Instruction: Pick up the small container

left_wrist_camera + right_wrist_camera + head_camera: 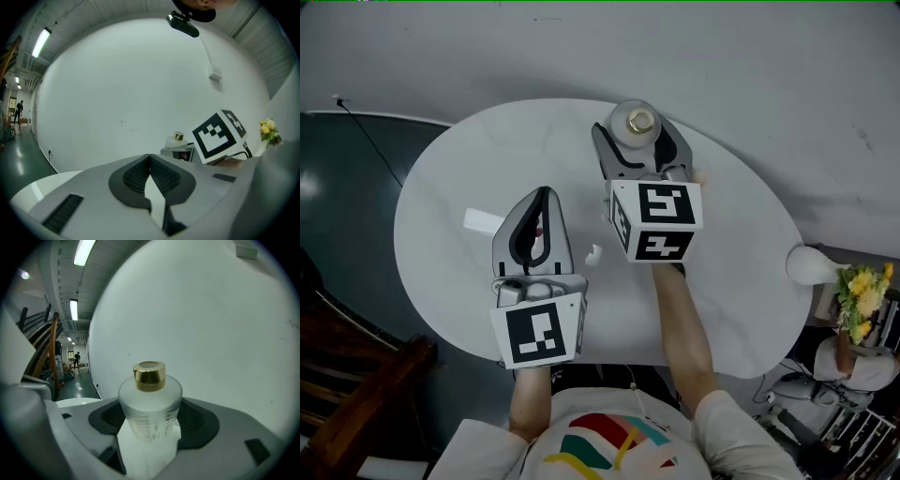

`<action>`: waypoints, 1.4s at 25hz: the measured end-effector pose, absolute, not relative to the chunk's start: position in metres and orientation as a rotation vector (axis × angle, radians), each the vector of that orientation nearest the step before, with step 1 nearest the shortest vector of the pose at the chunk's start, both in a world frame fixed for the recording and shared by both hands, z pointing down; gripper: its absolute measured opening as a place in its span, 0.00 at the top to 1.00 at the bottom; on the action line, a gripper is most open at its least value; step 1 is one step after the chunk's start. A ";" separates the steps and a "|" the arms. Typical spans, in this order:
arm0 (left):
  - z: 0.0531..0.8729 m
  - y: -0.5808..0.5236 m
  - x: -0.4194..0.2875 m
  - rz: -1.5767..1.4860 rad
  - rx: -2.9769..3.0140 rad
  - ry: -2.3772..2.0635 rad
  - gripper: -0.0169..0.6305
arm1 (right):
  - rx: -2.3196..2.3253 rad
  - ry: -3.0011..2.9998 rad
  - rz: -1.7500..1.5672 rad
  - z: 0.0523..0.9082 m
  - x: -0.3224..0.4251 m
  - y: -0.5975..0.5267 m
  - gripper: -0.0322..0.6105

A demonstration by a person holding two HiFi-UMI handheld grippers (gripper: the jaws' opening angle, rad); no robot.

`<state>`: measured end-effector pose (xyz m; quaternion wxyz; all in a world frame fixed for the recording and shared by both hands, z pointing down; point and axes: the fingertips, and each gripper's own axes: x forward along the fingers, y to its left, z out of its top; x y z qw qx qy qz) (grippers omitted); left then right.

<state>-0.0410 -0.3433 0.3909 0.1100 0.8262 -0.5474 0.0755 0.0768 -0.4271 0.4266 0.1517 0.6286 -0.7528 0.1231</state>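
1. A person stands at a round white tabletop point(741, 281) and holds a two-jaw gripper in each hand.
2. The small frosted glass container point(636, 122), a squat round bottle with a shiny gold cap point(149, 376), is at about 1 o'clock on the tabletop, close to the far edge.
3. The right gripper point(636, 141) reaches toward 12 o'clock. Its jaws are closed partway, with the ribbed black pads pressing both sides of the container's body below the shoulder. The bottle stands upright between them.
4. No view shows whether the container's base has left the table.
5. The left gripper point(542, 195) is at about 8 o'clock, well apart from the bottle. Its jaws are closed tip to tip and hold nothing.
6. A flat white card point(483, 221) lies just left of the left gripper. A small white scrap point(593, 253) lies between the two grippers.
7. The glass looks rigid, smooth and breakable, and probably light for its size. The frosted wall may slip.
8. The wide straight body looks the safest place to hold it, gripped firmly and kept upright, never by the narrow cap.
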 end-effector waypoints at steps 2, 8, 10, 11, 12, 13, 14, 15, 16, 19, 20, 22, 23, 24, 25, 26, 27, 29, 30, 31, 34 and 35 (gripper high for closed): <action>0.377 -0.338 -0.037 0.204 2.440 -1.595 0.95 | 1.822 -2.172 0.327 0.405 0.079 -0.424 0.42; 0.326 -0.324 -0.027 0.035 2.431 -1.545 0.95 | 1.876 -2.212 0.201 0.334 0.089 -0.410 0.42; 0.307 -0.315 -0.026 0.015 2.446 -1.559 0.95 | 1.888 -2.222 0.185 0.311 0.093 -0.396 0.42; 0.296 -0.311 -0.026 0.004 2.459 -1.571 0.95 | 1.896 -2.231 0.180 0.300 0.095 -0.389 0.42; 0.287 -0.308 -0.026 -0.006 2.474 -1.585 0.95 | 1.905 -2.243 0.176 0.289 0.097 -0.381 0.42; 0.277 -0.305 -0.027 -0.014 2.489 -1.603 0.95 | 1.916 -2.253 0.170 0.278 0.098 -0.374 0.42; 0.268 -0.303 -0.029 -0.021 2.502 -1.624 0.95 | 1.927 -2.261 0.161 0.268 0.100 -0.366 0.42; 0.260 -0.300 -0.029 -0.027 2.514 -1.644 0.95 | 1.936 -2.266 0.150 0.259 0.102 -0.358 0.42; 0.251 -0.297 -0.029 -0.037 2.525 -1.659 0.95 | 1.943 -2.268 0.137 0.250 0.105 -0.349 0.42; 0.225 -0.283 -0.024 -0.082 2.569 -1.675 0.95 | 1.967 -2.281 0.104 0.226 0.110 -0.321 0.42; 0.218 -0.278 -0.022 -0.088 2.586 -1.680 0.95 | 1.977 -2.292 0.094 0.218 0.110 -0.312 0.42; 0.206 -0.268 -0.018 -0.088 2.629 -1.696 0.95 | 1.994 -2.326 0.071 0.204 0.111 -0.294 0.42; 0.201 -0.264 -0.015 -0.086 2.657 -1.705 0.95 | 2.001 -2.342 0.055 0.197 0.111 -0.285 0.42; 0.196 -0.258 -0.012 -0.079 2.686 -1.713 0.95 | 2.007 -2.353 0.039 0.191 0.113 -0.276 0.42; 0.193 -0.253 -0.008 -0.066 2.710 -1.721 0.95 | 2.011 -2.358 0.024 0.186 0.114 -0.267 0.42; 0.191 -0.247 -0.006 -0.050 2.726 -1.730 0.95 | 2.015 -2.359 0.012 0.182 0.116 -0.258 0.42; 0.189 -0.242 -0.006 -0.037 2.733 -1.736 0.95 | 2.020 -2.360 0.002 0.178 0.118 -0.249 0.42; 0.183 -0.233 -0.007 -0.036 2.737 -1.750 0.95 | 2.034 -2.368 -0.009 0.172 0.120 -0.232 0.42; 0.179 -0.228 -0.009 -0.041 2.741 -1.759 0.95 | 2.041 -2.372 -0.013 0.170 0.122 -0.224 0.42; 0.175 -0.224 -0.010 -0.046 2.746 -1.770 0.95 | 2.047 -2.375 -0.015 0.169 0.123 -0.215 0.42; 0.166 -0.209 -0.009 -0.060 2.774 -1.790 0.95 | 2.060 -2.372 -0.008 0.171 0.126 -0.190 0.42; 0.165 -0.203 -0.008 -0.055 2.789 -1.793 0.95 | 2.065 -2.363 -0.003 0.174 0.127 -0.182 0.42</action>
